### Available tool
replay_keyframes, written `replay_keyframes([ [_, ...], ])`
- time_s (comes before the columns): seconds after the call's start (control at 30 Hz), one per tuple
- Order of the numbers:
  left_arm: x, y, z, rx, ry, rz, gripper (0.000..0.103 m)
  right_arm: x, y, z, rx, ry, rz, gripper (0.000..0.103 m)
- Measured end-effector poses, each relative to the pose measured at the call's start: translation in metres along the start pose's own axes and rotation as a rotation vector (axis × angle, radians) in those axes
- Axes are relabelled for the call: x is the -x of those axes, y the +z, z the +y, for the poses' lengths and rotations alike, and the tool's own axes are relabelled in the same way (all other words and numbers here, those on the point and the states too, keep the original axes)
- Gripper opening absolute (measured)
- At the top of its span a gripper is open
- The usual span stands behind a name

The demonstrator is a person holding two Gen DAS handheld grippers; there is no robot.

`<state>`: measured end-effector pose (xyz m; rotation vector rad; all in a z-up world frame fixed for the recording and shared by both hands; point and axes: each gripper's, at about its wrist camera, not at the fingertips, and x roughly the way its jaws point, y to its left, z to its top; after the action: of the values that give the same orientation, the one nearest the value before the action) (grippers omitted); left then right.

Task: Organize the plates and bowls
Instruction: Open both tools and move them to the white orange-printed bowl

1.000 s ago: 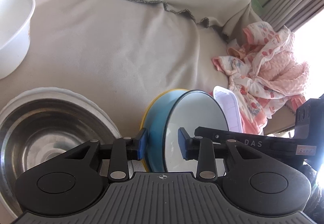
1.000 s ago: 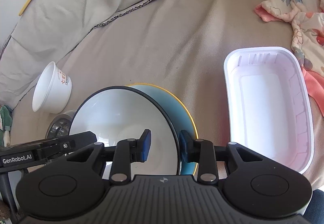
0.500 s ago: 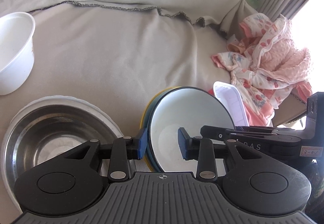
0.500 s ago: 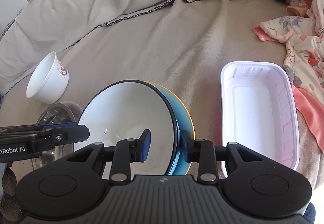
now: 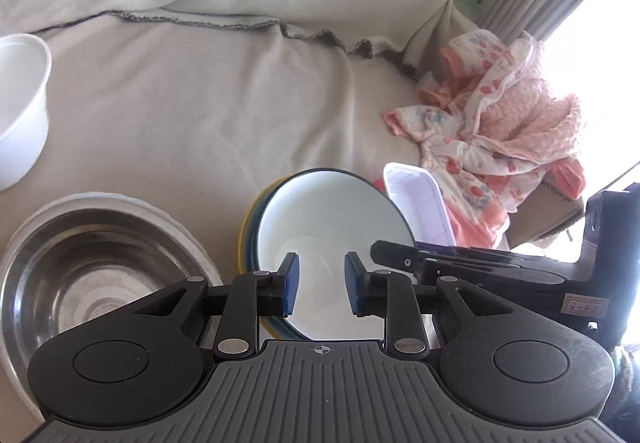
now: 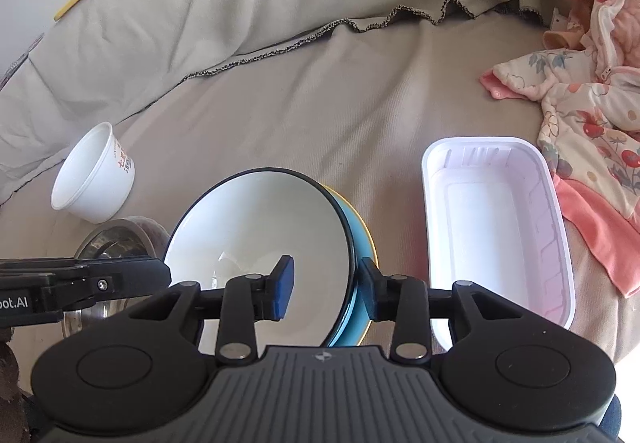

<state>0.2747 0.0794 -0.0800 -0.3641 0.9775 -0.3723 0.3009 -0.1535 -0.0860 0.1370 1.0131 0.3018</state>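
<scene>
One bowl (image 6: 260,227), right claw (image 6: 326,289) opening astride, left claw (image 5: 322,283) closing empty

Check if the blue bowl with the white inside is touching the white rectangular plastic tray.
Apart. The right wrist view shows bare beige cloth between the blue bowl and the white tray.

You had a bowl (image 6: 256,227), white inside, blue outside, with a black rim, on a yellow-edged plate (image 6: 370,239). Nearby sat a silver steel bowl (image 5: 92,267), a white cup (image 6: 94,175) with orange print, a white plastic tray (image 6: 496,219), pink floral clothing (image 6: 592,111), and beige fabric (image 5: 208,115).
</scene>
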Motion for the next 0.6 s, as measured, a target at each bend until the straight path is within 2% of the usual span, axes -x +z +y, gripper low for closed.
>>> replay_keyframes([
  [0.23, 0.005, 0.002, 0.008, 0.005, 0.095, -0.052, 0.026, 0.006, -0.003, 0.003, 0.011, -0.002, -0.014, 0.036],
  [0.43, 0.008, 0.003, 0.014, 0.021, 0.08, -0.053, 0.026, 0.012, -0.006, 0.015, 0.075, -0.049, -0.053, 0.037],
  [0.6, 0.017, 0.005, 0.019, 0.045, 0.058, -0.084, 0.026, 0.027, -0.006, 0.037, 0.202, -0.101, -0.147, 0.037],
])
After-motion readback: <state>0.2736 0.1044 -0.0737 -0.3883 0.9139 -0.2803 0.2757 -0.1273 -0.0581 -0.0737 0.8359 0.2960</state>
